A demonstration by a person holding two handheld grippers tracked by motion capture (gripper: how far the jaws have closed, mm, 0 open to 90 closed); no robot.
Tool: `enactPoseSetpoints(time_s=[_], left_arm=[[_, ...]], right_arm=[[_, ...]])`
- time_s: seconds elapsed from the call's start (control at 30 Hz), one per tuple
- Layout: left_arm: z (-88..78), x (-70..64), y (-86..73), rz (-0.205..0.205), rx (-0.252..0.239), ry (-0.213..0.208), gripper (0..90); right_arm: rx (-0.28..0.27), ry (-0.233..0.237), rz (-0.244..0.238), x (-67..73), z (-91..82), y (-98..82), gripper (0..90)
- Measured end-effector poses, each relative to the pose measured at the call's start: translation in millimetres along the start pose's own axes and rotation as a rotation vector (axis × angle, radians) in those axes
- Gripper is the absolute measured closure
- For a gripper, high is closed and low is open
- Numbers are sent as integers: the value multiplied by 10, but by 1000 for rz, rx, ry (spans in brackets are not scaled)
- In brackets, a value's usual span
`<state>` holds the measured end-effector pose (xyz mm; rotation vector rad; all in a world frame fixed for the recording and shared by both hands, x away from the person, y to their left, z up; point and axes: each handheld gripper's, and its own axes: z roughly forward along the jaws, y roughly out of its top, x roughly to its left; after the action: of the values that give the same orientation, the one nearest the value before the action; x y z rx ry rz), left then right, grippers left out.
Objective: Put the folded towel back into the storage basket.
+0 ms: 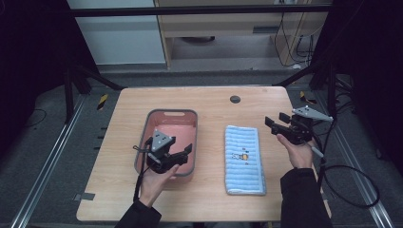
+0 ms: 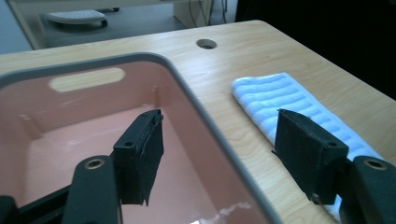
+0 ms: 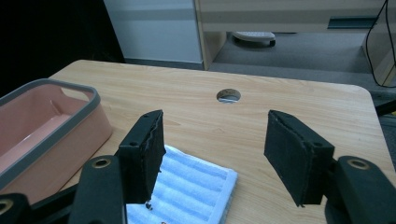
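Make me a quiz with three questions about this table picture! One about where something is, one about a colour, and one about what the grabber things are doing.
1. Where is the folded towel?
A. inside the bin
B. on the table, right of the bin
C. on the floor

2. What colour is the bin inside?
A. pink
B. green
C. black

3. How is the right gripper?
A. shut on the towel
C. shut on the bin
B. open, holding nothing

Answers:
1 B: the towel lies flat on the wooden table beside the bin.
2 A: its walls and floor are pink under a grey rim.
3 B: the right gripper view shows its jaws apart with only air between.
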<state>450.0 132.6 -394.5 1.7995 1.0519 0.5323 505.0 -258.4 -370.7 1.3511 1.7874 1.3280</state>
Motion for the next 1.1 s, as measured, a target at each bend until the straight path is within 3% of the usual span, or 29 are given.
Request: enactPoseSetpoints(time_s=[0.13,0.3,0.43,0.57,0.87,1.1], left_arm=[[80,-155,6,8,2,-21,323],[198,-330,-30,10,20,-56,326],[296,-483,-97,63,45,-60,325],[394,-609,-153,71,65,-92,325],[594,-788,-290,54,110,-140,326],[693,-843,-423,48,144,-155,324]], right_arm=[[12,-11,-24,-14,80,9,395],[29,-11,-19,-44,201,3,385],[43,-15,-22,-70,273,-19,393],[57,-13,-24,-74,339,-43,393],[80,-12,-30,-80,442,-76,414],[100,2,-24,-88,523,-115,422]])
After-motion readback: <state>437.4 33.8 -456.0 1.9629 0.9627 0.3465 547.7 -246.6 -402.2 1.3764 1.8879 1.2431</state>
